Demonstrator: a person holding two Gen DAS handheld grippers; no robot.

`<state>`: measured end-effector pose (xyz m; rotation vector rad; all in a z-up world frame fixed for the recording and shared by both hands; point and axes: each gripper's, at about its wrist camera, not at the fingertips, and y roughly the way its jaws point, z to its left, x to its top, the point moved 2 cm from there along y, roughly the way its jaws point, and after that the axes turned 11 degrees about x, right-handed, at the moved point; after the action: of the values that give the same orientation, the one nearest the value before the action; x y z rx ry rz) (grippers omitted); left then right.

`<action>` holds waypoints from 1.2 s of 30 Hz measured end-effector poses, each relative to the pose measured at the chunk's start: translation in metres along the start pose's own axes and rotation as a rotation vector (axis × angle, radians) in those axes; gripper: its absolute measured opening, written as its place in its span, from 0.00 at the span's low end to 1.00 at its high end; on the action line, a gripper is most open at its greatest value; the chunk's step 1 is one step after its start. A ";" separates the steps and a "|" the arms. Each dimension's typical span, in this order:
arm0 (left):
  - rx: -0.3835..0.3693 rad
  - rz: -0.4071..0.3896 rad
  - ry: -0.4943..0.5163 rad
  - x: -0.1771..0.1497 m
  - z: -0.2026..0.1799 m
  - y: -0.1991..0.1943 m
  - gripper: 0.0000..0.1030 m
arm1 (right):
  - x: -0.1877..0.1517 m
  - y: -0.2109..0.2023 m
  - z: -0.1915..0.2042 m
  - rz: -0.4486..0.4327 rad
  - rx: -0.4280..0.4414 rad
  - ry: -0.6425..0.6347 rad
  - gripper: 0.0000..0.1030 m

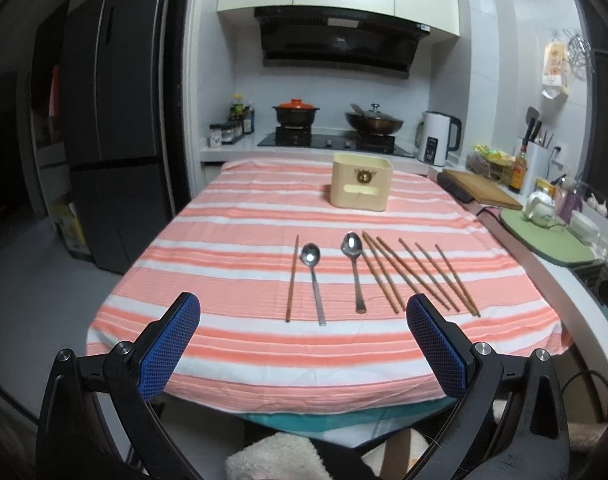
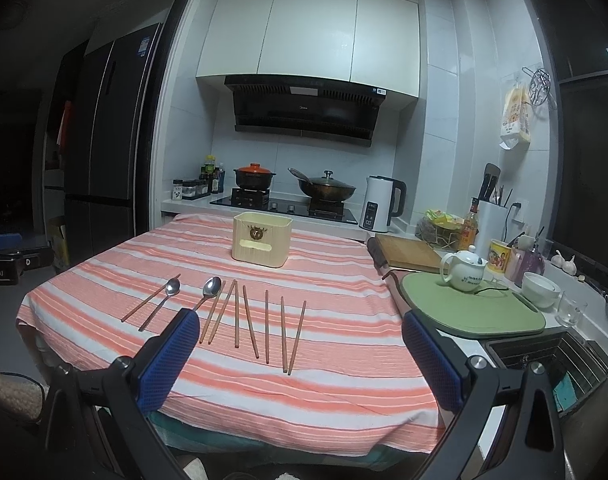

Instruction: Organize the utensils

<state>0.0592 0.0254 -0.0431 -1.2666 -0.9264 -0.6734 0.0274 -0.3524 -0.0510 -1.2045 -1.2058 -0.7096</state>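
Note:
On the striped pink tablecloth (image 1: 264, 208) lie two metal spoons (image 1: 312, 276) (image 1: 354, 264), one lone wooden chopstick (image 1: 292, 278) at the left and several wooden chopsticks (image 1: 423, 276) fanned out at the right. A cream utensil holder (image 1: 359, 182) stands upright farther back. My left gripper (image 1: 303, 312) is open and empty, hovering above the table's near edge. In the right wrist view the spoons (image 2: 172, 288) (image 2: 211, 288), chopsticks (image 2: 267, 326) and holder (image 2: 262, 244) show too; my right gripper (image 2: 300, 328) is open and empty over the near edge.
A counter runs along the right with a green mat (image 2: 471, 308), white teapot (image 2: 463, 268), wooden board (image 2: 407, 252), kettle (image 2: 379, 208) and a sink (image 2: 551, 356). A stove with pots (image 2: 288, 196) is behind the table. A dark fridge (image 1: 112, 140) stands left.

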 end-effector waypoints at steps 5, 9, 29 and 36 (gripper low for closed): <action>0.013 0.101 0.022 -0.016 0.011 0.059 1.00 | -0.016 0.034 -0.018 0.052 -0.004 0.007 1.00; -0.012 0.192 0.014 -0.032 0.012 0.107 1.00 | -0.040 0.077 -0.033 0.138 0.008 0.004 1.00; -0.004 0.386 0.048 -0.067 0.002 0.218 0.99 | -0.113 0.203 -0.045 0.427 0.151 0.054 0.35; 0.031 0.361 0.112 -0.071 -0.007 0.223 1.00 | -0.115 0.212 -0.049 0.456 0.148 0.060 0.15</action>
<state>0.2153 0.0584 -0.2146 -1.3118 -0.5928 -0.4382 0.2046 -0.3615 -0.2209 -1.2644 -0.8719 -0.3081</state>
